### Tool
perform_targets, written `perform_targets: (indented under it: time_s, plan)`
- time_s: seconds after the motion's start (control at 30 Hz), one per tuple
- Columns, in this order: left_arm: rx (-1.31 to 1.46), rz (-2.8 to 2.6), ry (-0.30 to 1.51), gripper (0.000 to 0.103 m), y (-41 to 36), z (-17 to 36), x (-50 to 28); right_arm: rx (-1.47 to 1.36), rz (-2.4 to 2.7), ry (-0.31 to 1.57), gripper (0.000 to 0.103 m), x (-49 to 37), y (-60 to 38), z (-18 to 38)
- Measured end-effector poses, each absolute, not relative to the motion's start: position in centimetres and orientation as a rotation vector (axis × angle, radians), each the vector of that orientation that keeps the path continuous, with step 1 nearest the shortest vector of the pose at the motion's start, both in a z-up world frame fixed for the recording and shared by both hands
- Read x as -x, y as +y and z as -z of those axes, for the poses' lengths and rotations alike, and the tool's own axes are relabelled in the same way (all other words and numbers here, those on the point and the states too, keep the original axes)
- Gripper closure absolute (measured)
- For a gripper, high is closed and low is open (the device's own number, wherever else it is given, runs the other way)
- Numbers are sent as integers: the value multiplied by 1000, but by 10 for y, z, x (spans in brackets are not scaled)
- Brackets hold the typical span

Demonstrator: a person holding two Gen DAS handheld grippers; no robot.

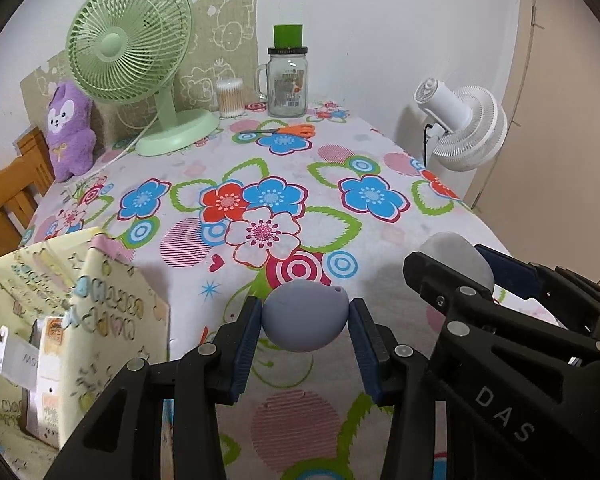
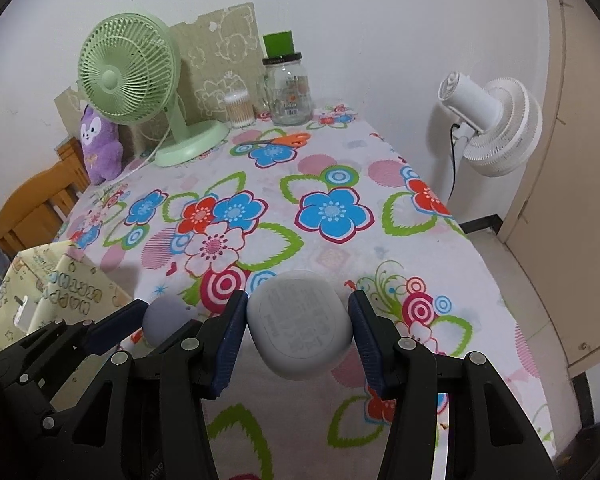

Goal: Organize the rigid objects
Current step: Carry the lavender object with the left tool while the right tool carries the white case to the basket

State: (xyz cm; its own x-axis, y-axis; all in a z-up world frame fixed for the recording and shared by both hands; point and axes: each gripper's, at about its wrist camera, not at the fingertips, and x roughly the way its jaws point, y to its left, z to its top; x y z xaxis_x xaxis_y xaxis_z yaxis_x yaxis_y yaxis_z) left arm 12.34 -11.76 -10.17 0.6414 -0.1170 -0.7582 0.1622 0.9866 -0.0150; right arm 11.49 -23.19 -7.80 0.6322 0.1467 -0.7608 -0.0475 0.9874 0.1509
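Left tool pinches rounded blue-grey plastic pebble, right tool clamps smooth pale-grey rounded case; curved shells could squirt out over floral-cloth worktop, tools near enough to collide

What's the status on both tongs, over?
Left tongs shut on grey egg-shaped piece. Right tongs shut on white case. Both above flowered tablecloth; patterned box at left.
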Motion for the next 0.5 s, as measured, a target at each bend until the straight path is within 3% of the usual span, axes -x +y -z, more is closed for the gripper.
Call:
perform_targets:
  time_s: [0.5]
  plan:
    - [-55, 165, 809, 57, -112, 72, -91, -100, -88, 828, 48, -80, -225, 43]
